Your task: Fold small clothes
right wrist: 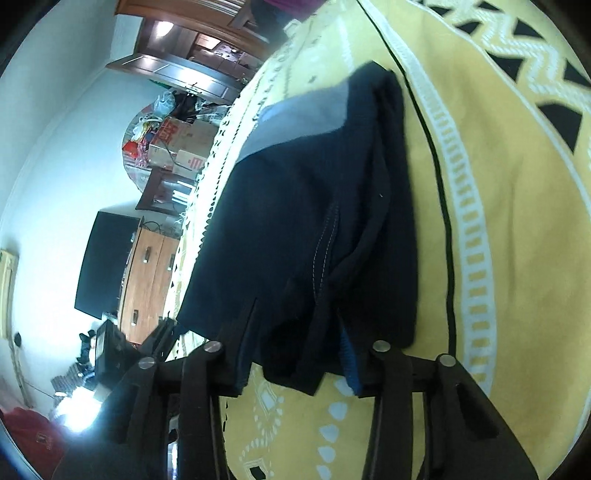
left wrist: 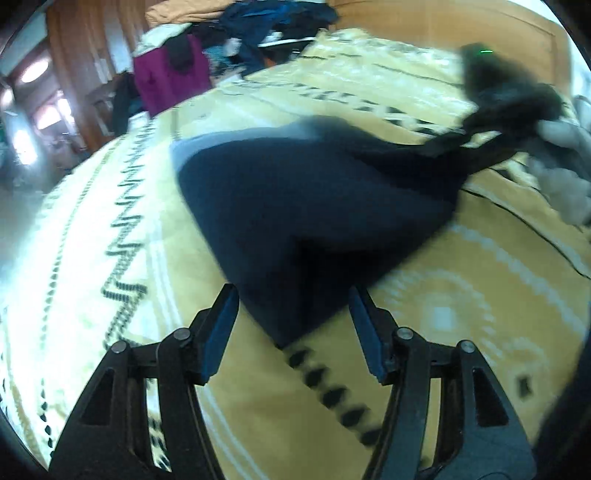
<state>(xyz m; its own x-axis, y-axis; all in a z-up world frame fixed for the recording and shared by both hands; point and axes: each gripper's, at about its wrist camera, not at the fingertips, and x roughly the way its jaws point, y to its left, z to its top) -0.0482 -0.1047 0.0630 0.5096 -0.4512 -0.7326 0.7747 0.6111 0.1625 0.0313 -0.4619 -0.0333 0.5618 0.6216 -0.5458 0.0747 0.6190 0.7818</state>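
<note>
Your left gripper (left wrist: 293, 314) stands open, fingers straddling the near corner of the navy garment (left wrist: 314, 206) lying on the yellow patterned bedspread (left wrist: 461, 314). Your right gripper (right wrist: 295, 354) has the garment's far edge draped over its fingers; whether it grips cannot be told. Close on the corner before lifting, and keep tension even. A clothes pile (left wrist: 258, 33) sits well apart; grey fabric (left wrist: 565, 173) lies near the right side.

Pale wall (right wrist: 55, 147); wooden cabinet (right wrist: 147, 273) beside dark screen (right wrist: 103, 262); cardboard boxes (right wrist: 177, 144); yellow patterned bedspread (left wrist: 461, 295).
</note>
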